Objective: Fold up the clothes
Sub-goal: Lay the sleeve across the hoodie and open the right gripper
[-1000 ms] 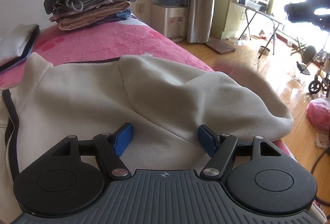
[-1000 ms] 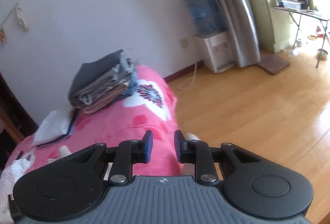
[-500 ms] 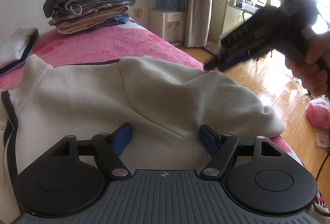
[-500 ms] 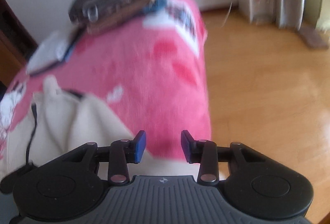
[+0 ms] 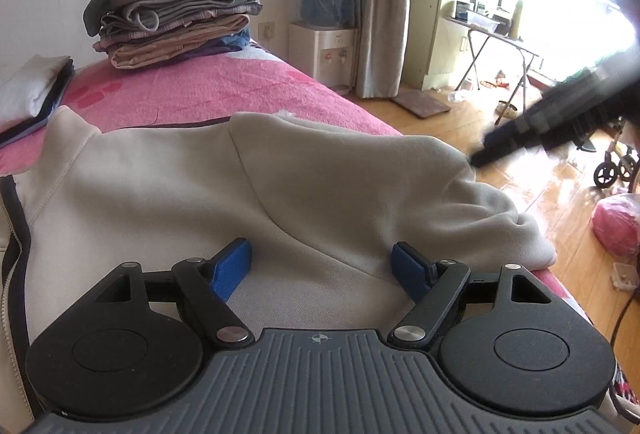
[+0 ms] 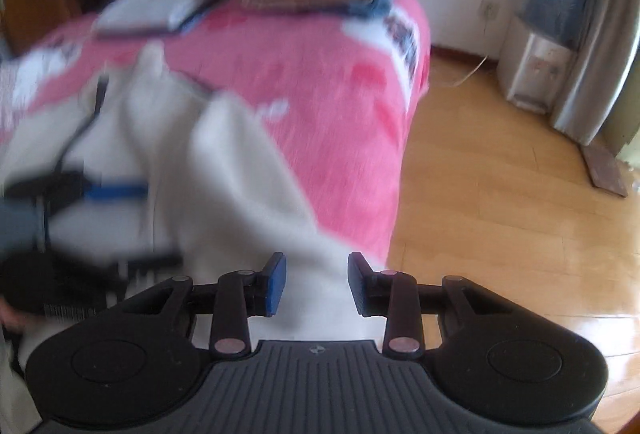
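Note:
A cream zip-up sweatshirt lies spread on the pink bed, one sleeve draped toward the bed's right edge. My left gripper is open, low over the sweatshirt's body, holding nothing. My right gripper is open just above the sleeve near the bed edge; in the left wrist view it shows blurred at the right. The left gripper shows blurred in the right wrist view.
A stack of folded clothes sits at the bed's far end, with a smaller folded white pile at the left. A water dispenser, curtain, folding table and a pink bag stand on the wooden floor to the right.
My right gripper swung from facing the wall down toward the sleeve at the bed edge, and its jaws opened wider. My left gripper stayed open over the sweatshirt.

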Available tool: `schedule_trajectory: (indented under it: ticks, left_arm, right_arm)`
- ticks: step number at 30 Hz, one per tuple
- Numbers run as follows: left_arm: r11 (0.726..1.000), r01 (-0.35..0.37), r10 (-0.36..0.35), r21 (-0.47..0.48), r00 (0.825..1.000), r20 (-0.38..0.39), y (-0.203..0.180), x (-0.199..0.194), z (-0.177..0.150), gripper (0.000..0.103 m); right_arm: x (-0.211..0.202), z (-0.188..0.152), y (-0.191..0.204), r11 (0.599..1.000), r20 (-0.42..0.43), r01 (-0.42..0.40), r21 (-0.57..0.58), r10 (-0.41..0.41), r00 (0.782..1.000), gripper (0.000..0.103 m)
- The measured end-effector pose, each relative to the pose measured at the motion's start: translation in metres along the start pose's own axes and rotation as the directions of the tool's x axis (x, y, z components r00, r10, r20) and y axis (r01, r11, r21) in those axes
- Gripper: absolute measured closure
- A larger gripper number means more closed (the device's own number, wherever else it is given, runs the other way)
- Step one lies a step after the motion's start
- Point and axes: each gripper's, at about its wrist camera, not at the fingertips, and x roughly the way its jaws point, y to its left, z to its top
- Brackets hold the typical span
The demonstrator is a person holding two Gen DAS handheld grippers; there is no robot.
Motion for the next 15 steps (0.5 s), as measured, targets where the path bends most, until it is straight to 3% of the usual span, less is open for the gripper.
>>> schedule_trajectory:
  ticks: [5, 7, 12, 15]
  left_arm:
    - [1.0, -0.002, 0.002, 0.0, 1.0, 0.002, 0.0, 0.0, 0.0, 0.024]
    - [1.0, 0.002, -0.002, 0.003, 1.0, 0.003, 0.0, 0.0, 0.0, 0.024]
    - [1.0, 0.003, -0.003, 0.008, 1.0, 0.006, 0.001, 0.0, -0.001, 0.024]
    - [1.0, 0.009, -0.009, 0.015, 1.0, 0.006, 0.001, 0.0, -0.001, 0.024]
  right_arm:
    - [0.022, 0.025, -0.03, 0.986, 0.033, -0.088, 0.145, 0.084, 0.996, 0.067]
    - [0.021, 0.024, -0.039, 0.982, 0.057, -0.122, 0.144, 0.115, 0.992, 0.067]
    - [0.027, 0.008, -0.06, 0.996, 0.044, -0.019, 0.09, 0.015, 0.999, 0.066]
    - [0.027, -0.003, -0.066, 0.991, 0.017, -0.121, 0.059, 0.12, 0.993, 0.065]
